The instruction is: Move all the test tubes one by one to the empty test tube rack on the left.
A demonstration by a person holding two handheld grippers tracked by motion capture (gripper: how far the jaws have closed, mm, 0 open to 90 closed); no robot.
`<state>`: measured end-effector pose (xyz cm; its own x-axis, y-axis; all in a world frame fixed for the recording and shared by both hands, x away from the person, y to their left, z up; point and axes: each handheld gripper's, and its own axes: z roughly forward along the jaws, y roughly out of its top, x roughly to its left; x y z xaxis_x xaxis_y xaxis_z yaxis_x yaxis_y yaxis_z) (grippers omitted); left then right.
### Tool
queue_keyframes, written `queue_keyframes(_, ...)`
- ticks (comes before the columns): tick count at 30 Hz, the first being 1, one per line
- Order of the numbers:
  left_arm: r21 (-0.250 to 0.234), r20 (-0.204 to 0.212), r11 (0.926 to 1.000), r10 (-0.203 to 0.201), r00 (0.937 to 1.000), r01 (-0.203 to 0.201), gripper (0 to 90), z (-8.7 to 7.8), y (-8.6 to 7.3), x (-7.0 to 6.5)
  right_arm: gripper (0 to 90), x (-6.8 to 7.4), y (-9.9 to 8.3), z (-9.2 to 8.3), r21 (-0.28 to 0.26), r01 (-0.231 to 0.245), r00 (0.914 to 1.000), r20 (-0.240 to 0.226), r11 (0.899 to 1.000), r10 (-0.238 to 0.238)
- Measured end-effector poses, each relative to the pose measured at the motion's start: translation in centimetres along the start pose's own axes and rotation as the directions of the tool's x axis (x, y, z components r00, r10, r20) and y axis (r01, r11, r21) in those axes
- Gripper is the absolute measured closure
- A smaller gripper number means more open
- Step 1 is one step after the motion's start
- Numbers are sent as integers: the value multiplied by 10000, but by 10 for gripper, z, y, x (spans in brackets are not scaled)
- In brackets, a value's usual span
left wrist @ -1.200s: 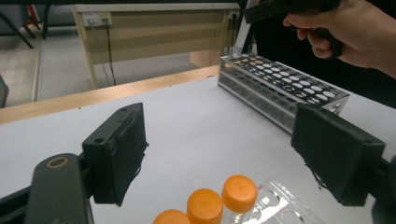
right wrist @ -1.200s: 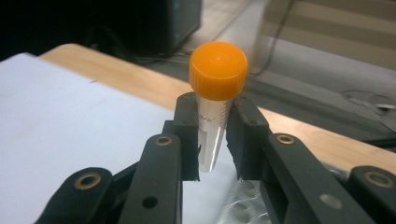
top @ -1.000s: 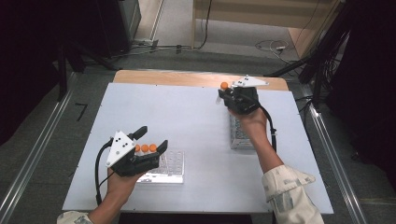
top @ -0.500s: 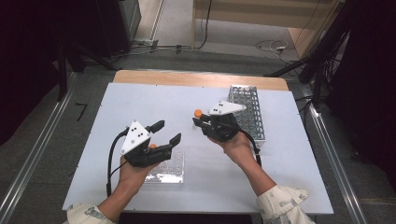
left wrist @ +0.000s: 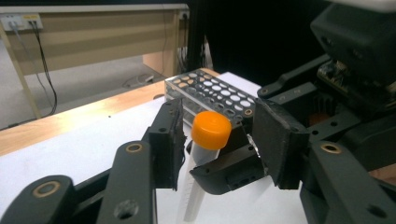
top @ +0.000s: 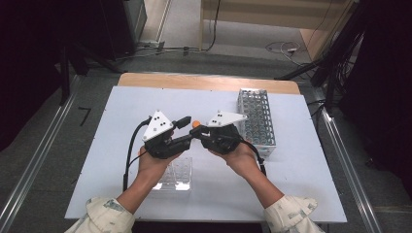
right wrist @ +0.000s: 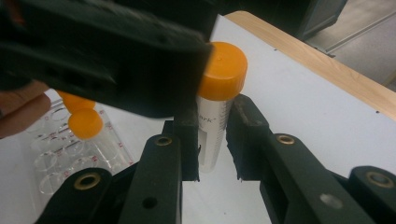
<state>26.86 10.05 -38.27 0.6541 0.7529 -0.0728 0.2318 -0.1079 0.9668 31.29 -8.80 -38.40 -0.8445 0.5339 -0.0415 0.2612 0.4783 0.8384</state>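
Orange-capped tube (right wrist: 215, 107) sits clenched upright between the right gripper (right wrist: 214, 140)'s pads, held above the middle of the table (top: 301, 184). The left gripper (left wrist: 219, 140) meets it from nine o'clock; its jaws have just been closing around the cap, not yet pressing. A metal rack (top: 256, 121) stands at two o'clock.

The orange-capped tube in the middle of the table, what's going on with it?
A person is passing the tube between two hand-held grippers above the white table. The right gripper is shut on the tube's clear body just below the orange cap. The left gripper has just been closing around the cap, but its pads are not pressing on it yet. A metal rack stands behind, and a clear rack holding more capped tubes sits nearer the person.
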Motion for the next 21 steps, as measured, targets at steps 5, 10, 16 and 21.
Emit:
queue_keyframes(5,171,-48,9999,2,10000,-1,634,2,-2,3,724,5,0,1,50,94,9999,-123,9999,-93)
queue_keyframes(10,154,-54,9999,1,10000,0,685,-1,-3,4,723,8,0,1,34,167,9996,-206,9999,-166)
queue_keyframes(16,110,-37,9999,1,10000,-1,700,-3,-2,4,716,9,0,-1,-5,188,9994,-275,9998,-188)
queue_keyframes(21,87,-186,10000,17,9998,-15,702,-5,-2,5,620,9,-2,-1,-67,224,9988,-426,9997,-227)
